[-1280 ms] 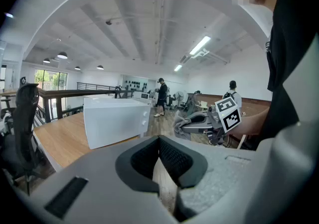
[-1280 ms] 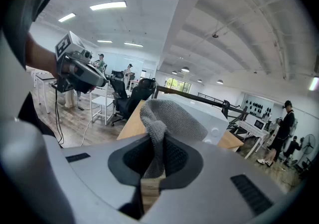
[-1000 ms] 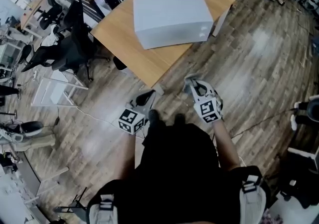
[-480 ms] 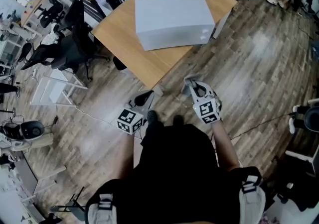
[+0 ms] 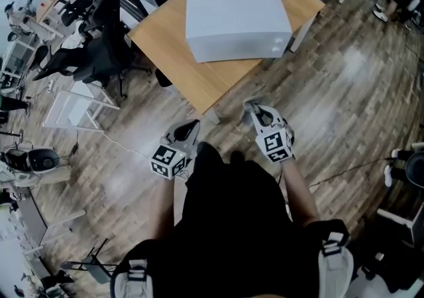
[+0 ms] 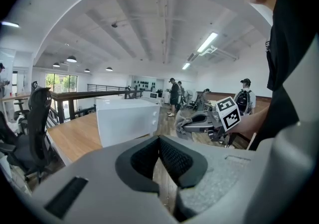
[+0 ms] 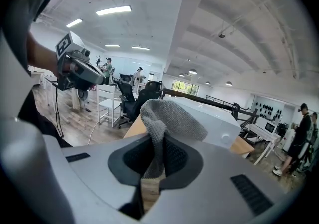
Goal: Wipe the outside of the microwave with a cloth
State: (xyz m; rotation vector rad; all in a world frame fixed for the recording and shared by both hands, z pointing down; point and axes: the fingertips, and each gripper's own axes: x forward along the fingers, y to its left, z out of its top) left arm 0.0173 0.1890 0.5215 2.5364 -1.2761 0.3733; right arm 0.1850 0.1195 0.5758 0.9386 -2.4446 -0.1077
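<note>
Right gripper (image 7: 155,164) jaws clamp cloth (image 7: 169,116); left gripper (image 6: 160,157) jaws closed, empty. Microwave (image 5: 237,15) on surface (image 5: 177,58) ahead, well apart; right nearer.

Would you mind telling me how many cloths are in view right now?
1: a grey cloth, pinched in the right gripper's jaws, short of the table. The left gripper's jaws are shut on nothing. Another could be hidden behind the microwave.

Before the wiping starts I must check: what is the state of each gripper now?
Left gripper: closed, empty.
Right gripper: closed on the grey cloth.
</note>
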